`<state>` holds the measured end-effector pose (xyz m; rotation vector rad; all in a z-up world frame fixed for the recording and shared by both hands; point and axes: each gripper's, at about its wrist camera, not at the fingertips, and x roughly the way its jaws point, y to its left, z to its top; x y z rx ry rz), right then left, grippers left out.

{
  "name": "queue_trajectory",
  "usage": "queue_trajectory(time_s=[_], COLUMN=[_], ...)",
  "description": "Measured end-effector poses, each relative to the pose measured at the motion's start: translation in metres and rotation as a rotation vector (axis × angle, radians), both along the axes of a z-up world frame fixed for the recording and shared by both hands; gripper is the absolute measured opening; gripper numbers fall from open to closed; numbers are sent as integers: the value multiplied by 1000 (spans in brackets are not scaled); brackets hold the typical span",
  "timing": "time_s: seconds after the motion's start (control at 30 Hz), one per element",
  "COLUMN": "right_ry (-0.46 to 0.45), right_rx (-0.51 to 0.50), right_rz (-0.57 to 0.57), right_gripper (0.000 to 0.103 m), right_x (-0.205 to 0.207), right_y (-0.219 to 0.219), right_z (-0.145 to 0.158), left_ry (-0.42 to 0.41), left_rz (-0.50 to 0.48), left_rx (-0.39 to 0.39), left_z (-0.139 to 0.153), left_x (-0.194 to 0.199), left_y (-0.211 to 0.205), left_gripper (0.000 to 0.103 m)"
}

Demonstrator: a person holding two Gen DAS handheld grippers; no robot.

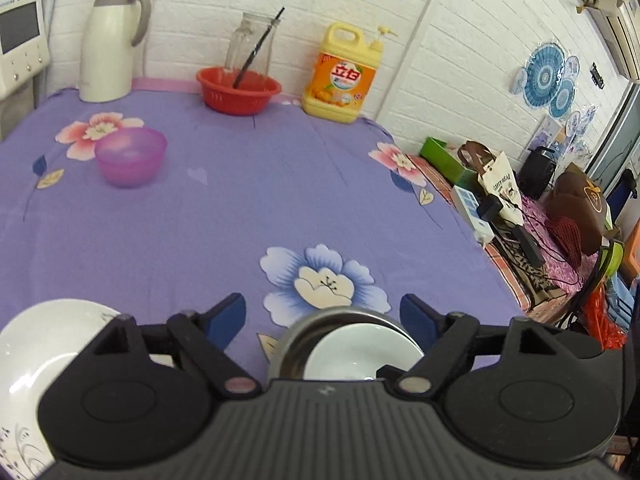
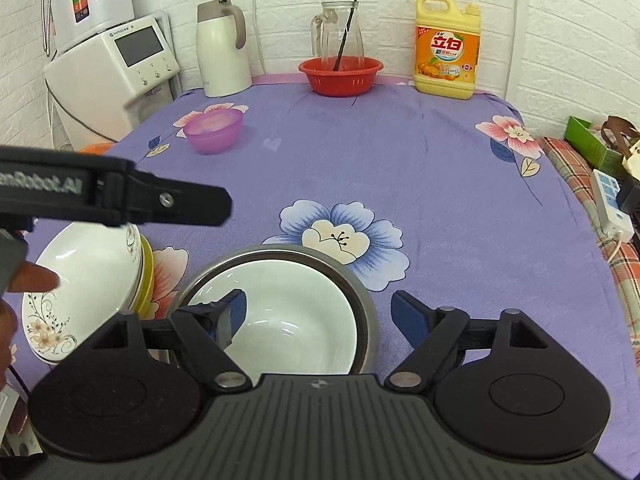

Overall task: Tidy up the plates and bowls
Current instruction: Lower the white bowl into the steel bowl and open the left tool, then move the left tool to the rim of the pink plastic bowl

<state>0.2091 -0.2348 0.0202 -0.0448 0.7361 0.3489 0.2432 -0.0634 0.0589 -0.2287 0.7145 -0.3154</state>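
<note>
Far left on the desk (image 2: 400, 152), purple bowl (image 2: 213, 131): light, stiff plastic, likely slippery, best pinched at the rim; left tool (image 1: 322, 318) and right tool (image 2: 318, 312) both released, empty.

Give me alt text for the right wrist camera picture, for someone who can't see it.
A white bowl sits nested inside a steel bowl on a purple flowered tablecloth, right in front of the right gripper with its jaws open. Left of it lies a stack of white plates under the left gripper; farther back stands a purple bowl.
</note>
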Motion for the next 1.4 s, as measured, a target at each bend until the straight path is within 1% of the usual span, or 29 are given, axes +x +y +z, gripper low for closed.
queue_trajectory(time_s=[0.03, 0.07, 0.1, 0.17, 0.23, 0.37, 0.53, 0.67, 0.87, 0.93, 0.97, 1.03, 1.1, 1.17, 1.23, 1.3, 1.4], right_ry=[4, 10, 14, 15, 14, 31, 45, 47, 50, 55, 53, 45, 19, 0, 4, 22, 16], right_rx=[9, 20, 30, 40, 37, 29, 10, 14, 40, 43, 53, 96, 167, 234, 271, 252, 204], right_rz=[0, 1, 0, -2, -3, 13, 58, 92, 125, 131, 124, 86, 39, 13, 1, 7, 34], right_gripper=[103, 103, 103, 103, 103, 103, 103, 103, 103, 103, 103, 103, 103, 103, 103, 103, 103], right_x=[1, 4, 5, 9, 14, 26, 42, 59, 89, 98, 101, 104, 102, 100, 105, 113, 122], right_y=[1, 2, 3, 7, 13, 28, 53, 73, 96, 100, 101, 98, 92, 89, 90, 94, 100], right_z=[0, 0, 0, 2, 4, 4, 6, 9, 12, 10, 9, 7, 5, 3, 1, 1, 4], left_ry=[-4, -9, -16, -46, -62, -68, -81, -77, -59, -52, -42, -12, 3, 9, 30, 39, 18], left_rz=[6, 17, 32, 54, 53, 77, 131, 177, 239, 280, 302, 345, 372, 383, 377, 368, 369], left_rx=[3, 7, 9, 17, 19, 17, 37, 63, 76, 84, 81, 50, 12, 10, 13, 8, 30], left_z=[1, 2, 3, 4, 5, 6, 6, 3, 0, -4, -6, -12, -18, -23, -26, -27, -28], left_x=[0, 0, 0, -2, -1, 5, 17, 30, 50, 57, 60, 66, 68, 72, 80, 86, 96], left_y=[3, 8, 12, 20, 27, 44, 70, 92, 132, 149, 157, 176, 189, 192, 191, 192, 194], left_gripper=[84, 87, 101, 100, 100, 100, 100, 100, 100, 100, 100, 100, 100, 100, 100, 100, 100])
